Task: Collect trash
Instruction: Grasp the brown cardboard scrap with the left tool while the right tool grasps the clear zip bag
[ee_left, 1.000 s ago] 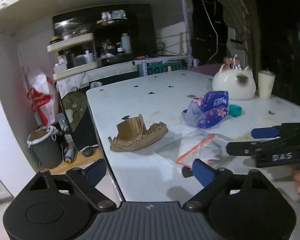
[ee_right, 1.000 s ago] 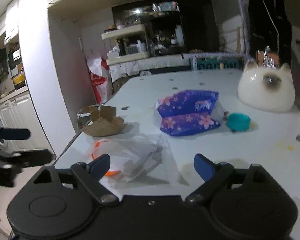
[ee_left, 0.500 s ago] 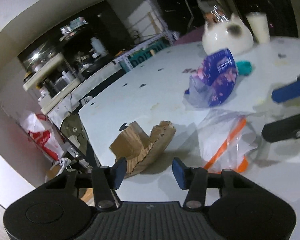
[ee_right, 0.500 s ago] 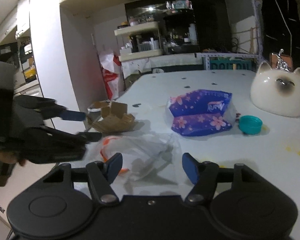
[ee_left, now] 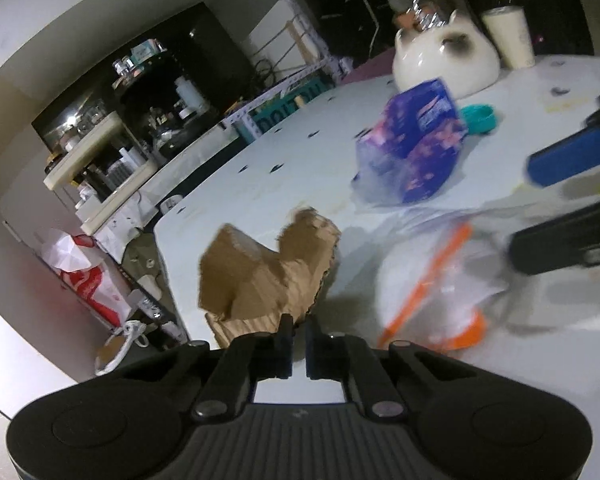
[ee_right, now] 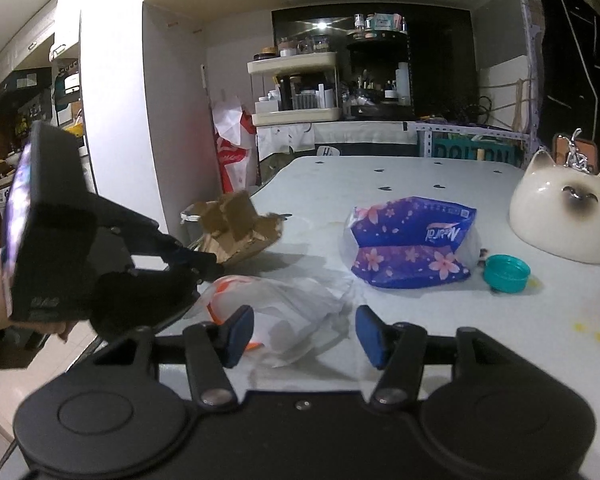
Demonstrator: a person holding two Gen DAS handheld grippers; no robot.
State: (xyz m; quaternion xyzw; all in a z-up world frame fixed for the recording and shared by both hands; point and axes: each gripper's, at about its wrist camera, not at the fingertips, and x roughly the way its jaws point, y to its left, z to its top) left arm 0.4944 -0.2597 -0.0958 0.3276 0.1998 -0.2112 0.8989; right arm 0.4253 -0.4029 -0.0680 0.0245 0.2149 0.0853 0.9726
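Left gripper (ee_left: 297, 334) pinched shut on near edge of torn cardboard scrap (ee_left: 266, 276) at its 12 o'clock by the table (ee_right: 420, 176) corner; right gripper (ee_right: 305, 330) spread open, clear plastic bag (ee_right: 288, 304) between its fingers.

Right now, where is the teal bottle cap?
In the right wrist view the teal cap lies on the white table, right of centre, between the purple tissue pack and the cat-shaped ceramic jar.
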